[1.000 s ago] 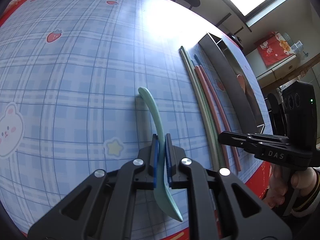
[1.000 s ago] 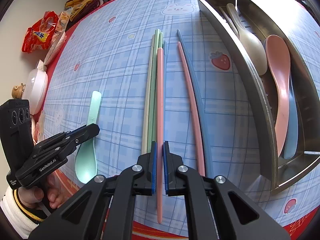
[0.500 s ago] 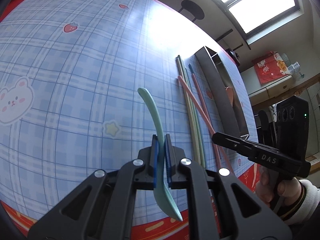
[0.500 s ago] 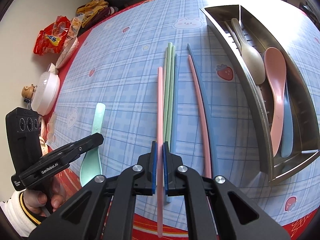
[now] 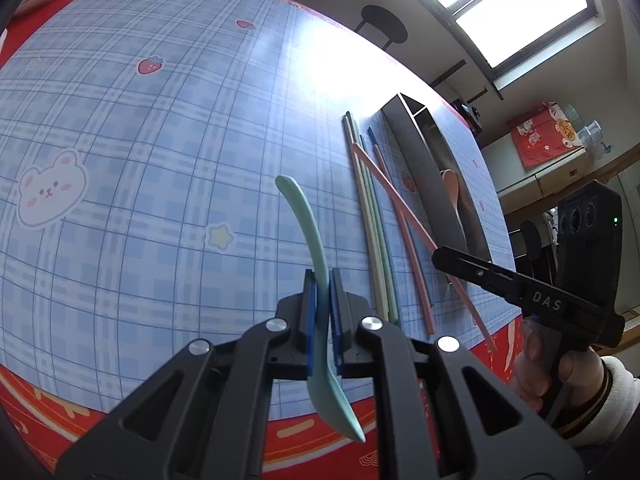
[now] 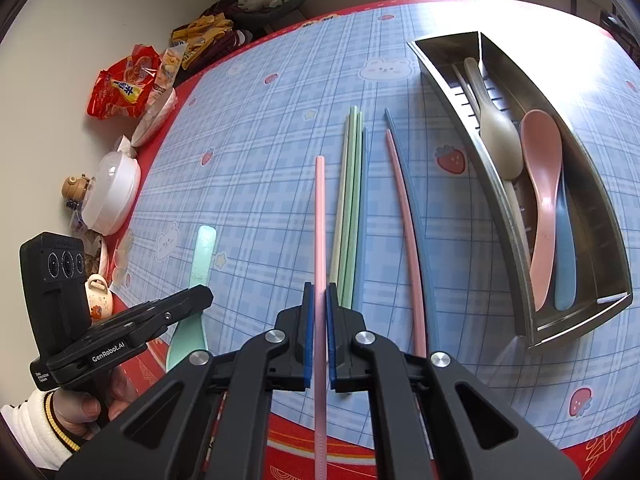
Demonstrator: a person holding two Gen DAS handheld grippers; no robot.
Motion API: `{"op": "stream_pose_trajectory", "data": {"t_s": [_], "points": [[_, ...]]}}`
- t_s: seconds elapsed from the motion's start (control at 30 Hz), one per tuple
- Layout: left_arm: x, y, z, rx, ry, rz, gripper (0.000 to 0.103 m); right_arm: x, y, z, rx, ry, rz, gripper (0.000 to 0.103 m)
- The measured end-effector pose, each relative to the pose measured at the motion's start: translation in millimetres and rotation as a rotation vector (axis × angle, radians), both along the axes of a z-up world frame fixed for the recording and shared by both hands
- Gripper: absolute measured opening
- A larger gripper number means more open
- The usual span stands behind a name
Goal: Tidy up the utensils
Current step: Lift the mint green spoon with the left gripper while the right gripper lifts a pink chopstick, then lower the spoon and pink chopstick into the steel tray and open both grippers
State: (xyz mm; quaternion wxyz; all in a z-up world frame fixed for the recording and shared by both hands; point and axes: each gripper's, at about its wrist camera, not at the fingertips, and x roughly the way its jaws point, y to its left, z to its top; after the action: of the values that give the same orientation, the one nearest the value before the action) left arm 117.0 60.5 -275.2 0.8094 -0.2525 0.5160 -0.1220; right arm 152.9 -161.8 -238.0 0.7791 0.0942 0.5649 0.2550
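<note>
My left gripper (image 5: 322,280) is shut on a mint green spoon (image 5: 304,216), held above the blue plaid tablecloth with its bowl toward me. My right gripper (image 6: 319,292) is shut on a pink chopstick (image 6: 320,216), raised and pointing away, left of the green chopsticks (image 6: 350,184). Another pink chopstick (image 6: 404,208) and blue ones lie flat on the cloth. The steel tray (image 6: 508,208) on the right holds a beige spoon (image 6: 498,136), a pink spoon (image 6: 544,160) and a blue spoon (image 6: 564,264). Each gripper shows in the other's view: right gripper (image 5: 440,258), left gripper (image 6: 200,296).
Snack bags (image 6: 128,84), a white lidded bowl (image 6: 112,196) and small cups crowd the table's left edge by the wall. The red table border (image 5: 300,428) runs close below both grippers. A dark stool (image 5: 382,24) stands beyond the far edge.
Both grippers have risen with their loads. The pink chopstick came up out of the row and now sits left of the green ones. The green spoon left the cloth.
</note>
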Motion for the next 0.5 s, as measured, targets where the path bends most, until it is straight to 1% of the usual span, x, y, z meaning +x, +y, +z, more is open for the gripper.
{"op": "stream_pose_trajectory", "data": {"t_s": [0.23,0.37,0.5], "points": [[4,-8,21,0.009,-0.033,-0.016,0.011,5,-13,19,0.028,-0.059,-0.019,0.006],[12,-20,30,0.019,-0.047,-0.036,0.011,11,-31,26,0.031,-0.081,-0.051,0.006],[21,-36,37,0.024,-0.055,-0.052,0.011,17,-58,29,0.032,-0.088,-0.092,0.006]]}}
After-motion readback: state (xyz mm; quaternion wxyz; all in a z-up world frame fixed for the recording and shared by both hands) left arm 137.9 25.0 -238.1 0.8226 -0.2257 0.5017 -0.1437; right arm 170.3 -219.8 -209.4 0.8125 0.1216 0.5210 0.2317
